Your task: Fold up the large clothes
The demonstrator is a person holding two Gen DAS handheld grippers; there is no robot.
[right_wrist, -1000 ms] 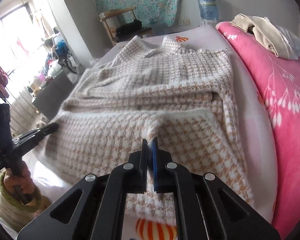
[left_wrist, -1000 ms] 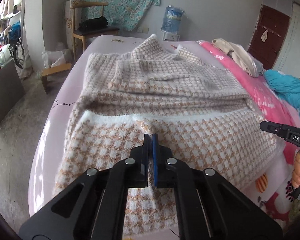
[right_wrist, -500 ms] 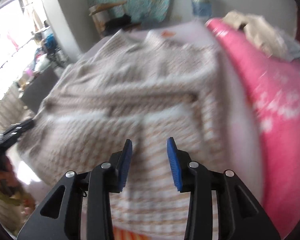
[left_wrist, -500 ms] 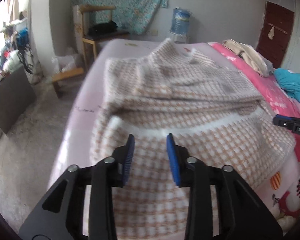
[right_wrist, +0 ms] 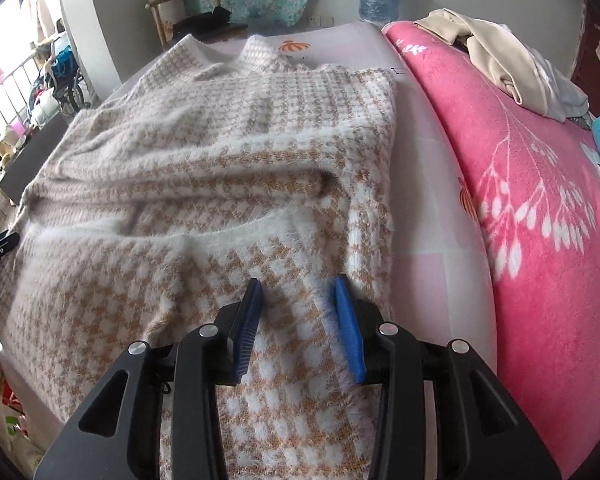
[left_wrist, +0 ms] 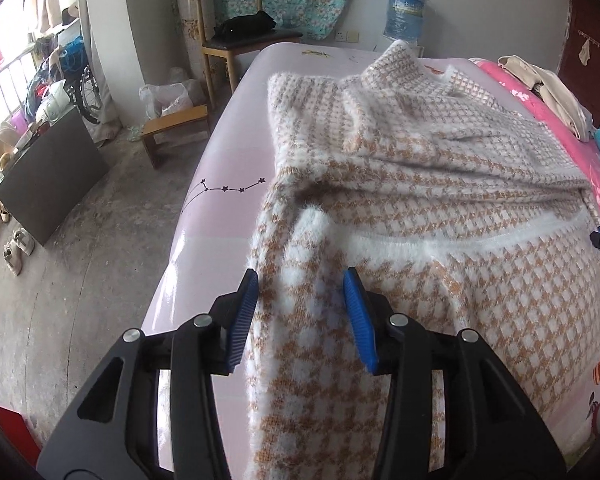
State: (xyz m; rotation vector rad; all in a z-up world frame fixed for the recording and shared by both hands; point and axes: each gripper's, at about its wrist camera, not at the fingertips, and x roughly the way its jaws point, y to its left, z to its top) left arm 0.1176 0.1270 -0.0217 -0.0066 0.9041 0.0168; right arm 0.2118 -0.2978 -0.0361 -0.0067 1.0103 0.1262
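A fuzzy tan-and-white houndstooth sweater [left_wrist: 420, 184] [right_wrist: 220, 152] lies flat on the pale pink bed sheet [left_wrist: 228, 168], its white-trimmed lower part folded up over the body. My left gripper [left_wrist: 300, 280] hovers low over the folded part near the sweater's left edge. Its jaws are opening, the knit lies below the gap, and the blue pads do not press it. My right gripper [right_wrist: 298, 284] stands open the same way over the folded part near the right edge. Each view shows only the tip of the other gripper at its side.
A pink floral blanket [right_wrist: 540, 200] runs along the bed's right side with a beige clothing pile [right_wrist: 500, 52] on it. Left of the bed are a wooden chair [left_wrist: 236, 40], a low stool [left_wrist: 176, 128] and bare concrete floor. A water bottle [left_wrist: 406, 12] stands by the far wall.
Both grippers were shut on the sweater's white-trimmed edge; they let it go on the body, opened, and drew back and outward toward the sweater's side edges.
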